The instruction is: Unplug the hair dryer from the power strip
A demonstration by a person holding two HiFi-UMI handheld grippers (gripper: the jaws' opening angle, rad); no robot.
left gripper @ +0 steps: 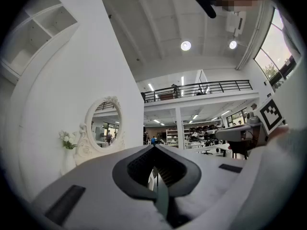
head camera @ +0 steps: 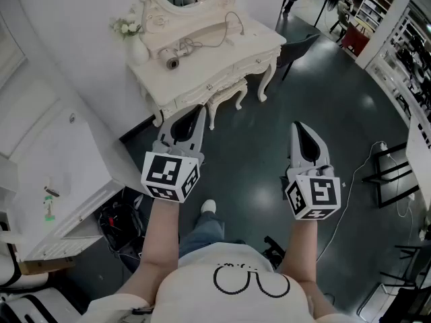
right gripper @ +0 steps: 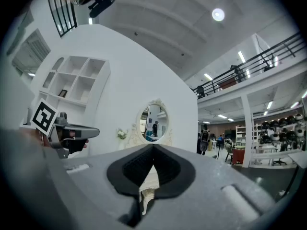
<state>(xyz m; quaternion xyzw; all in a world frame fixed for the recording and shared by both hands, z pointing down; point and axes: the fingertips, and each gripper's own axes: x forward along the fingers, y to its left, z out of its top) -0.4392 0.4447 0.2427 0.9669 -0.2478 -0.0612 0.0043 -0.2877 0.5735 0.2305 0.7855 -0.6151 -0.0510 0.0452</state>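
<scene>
The hair dryer point(head camera: 172, 60) lies on the white dressing table point(head camera: 259, 46) at the top of the head view, its cord point(head camera: 214, 40) looping across the tabletop. I cannot make out a power strip. My left gripper point(head camera: 199, 111) is held level over the dark floor, short of the table's front edge, shut and empty. My right gripper point(head camera: 297, 126) hangs beside it to the right, also shut with nothing in it. In the left gripper view the jaws point(left gripper: 154, 146) meet at the tips; in the right gripper view the jaws point(right gripper: 153, 147) meet too.
An oval mirror point(left gripper: 103, 123) and a vase of flowers point(head camera: 131, 33) stand on the table, with a white stool point(head camera: 225, 96) under it. A white cabinet point(head camera: 60, 173) is at the left, tangled cables point(head camera: 118, 224) below it. A black rack point(head camera: 387, 177) stands at the right.
</scene>
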